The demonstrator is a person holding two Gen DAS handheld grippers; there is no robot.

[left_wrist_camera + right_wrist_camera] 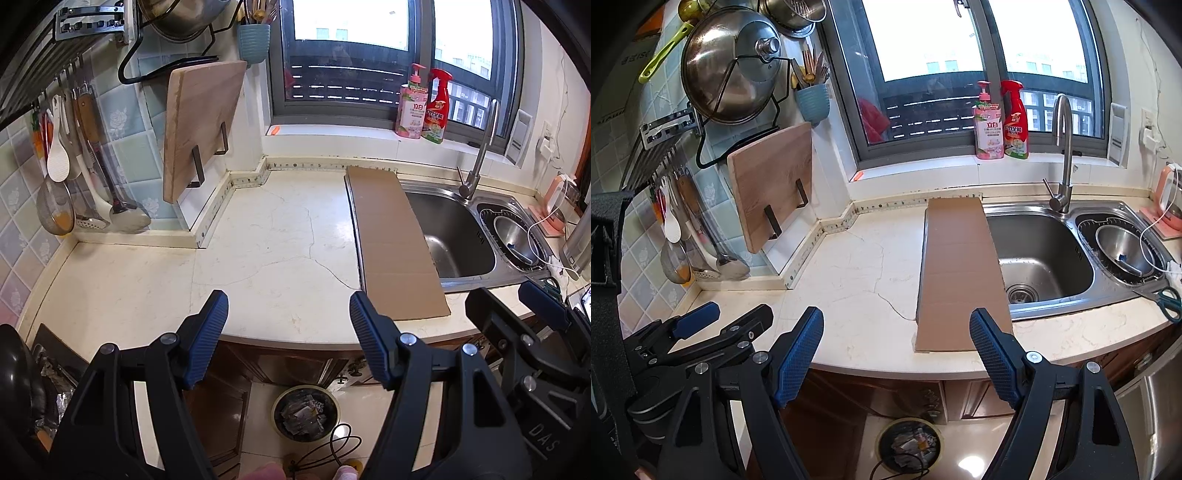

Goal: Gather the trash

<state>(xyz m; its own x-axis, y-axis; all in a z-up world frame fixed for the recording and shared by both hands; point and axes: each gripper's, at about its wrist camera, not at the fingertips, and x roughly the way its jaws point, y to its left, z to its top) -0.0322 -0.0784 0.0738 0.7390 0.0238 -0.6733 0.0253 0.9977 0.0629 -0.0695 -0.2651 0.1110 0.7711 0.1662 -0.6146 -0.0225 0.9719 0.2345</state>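
Countertop [258, 236] bare up to cardboard [395, 243] | left gripper [288, 332], right gripper [897, 347] gaping, empty, over front edge

matt cardboard sheet [960, 273], glossy steel sink [1041, 251]

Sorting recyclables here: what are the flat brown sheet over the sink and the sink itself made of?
The brown sheet looks like matte corrugated cardboard, judging by its fold creases. The sink appears to be brushed stainless steel: grey, with soft reflections.
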